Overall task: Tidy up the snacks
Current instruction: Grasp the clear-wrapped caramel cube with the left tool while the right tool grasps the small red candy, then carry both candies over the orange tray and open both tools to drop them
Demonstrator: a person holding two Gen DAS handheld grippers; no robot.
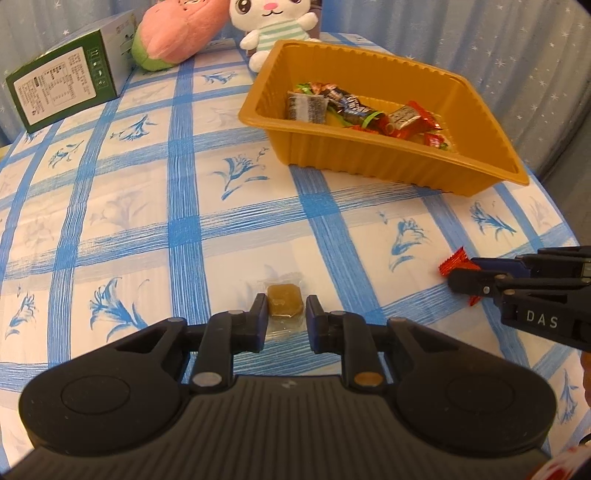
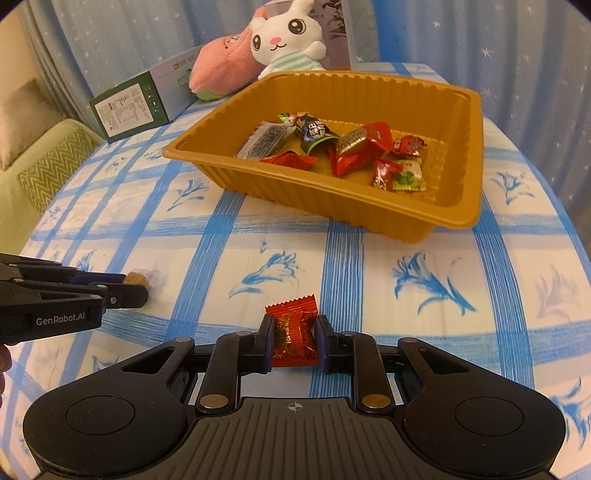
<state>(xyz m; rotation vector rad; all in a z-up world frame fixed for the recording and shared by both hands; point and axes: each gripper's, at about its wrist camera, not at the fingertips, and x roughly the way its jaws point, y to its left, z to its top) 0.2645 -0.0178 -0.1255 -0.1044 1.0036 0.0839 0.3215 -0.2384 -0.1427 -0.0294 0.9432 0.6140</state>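
A brown candy (image 1: 285,303) in a clear wrapper lies on the blue-checked tablecloth, and my left gripper (image 1: 286,301) is shut on it, one pad against each side. Off to the right, my right gripper (image 2: 294,321) is shut on a red-wrapped candy (image 2: 293,336) that rests on the cloth. Each gripper also shows from the side in the other's view: the right gripper (image 1: 461,269) with the red wrapper (image 1: 456,260) sticking out, and the left gripper (image 2: 135,286) with the brown candy (image 2: 138,277) at its tips. Beyond both stands a golden-brown plastic tray (image 1: 369,158) (image 2: 314,199) holding several wrapped snacks.
At the back left of the table lies a green and white box (image 1: 62,85), with a pink plush (image 1: 177,33) and a white rabbit plush (image 1: 273,26) behind the tray. A light green sofa (image 2: 44,158) stands past the table's left edge. Blue starred curtains hang behind.
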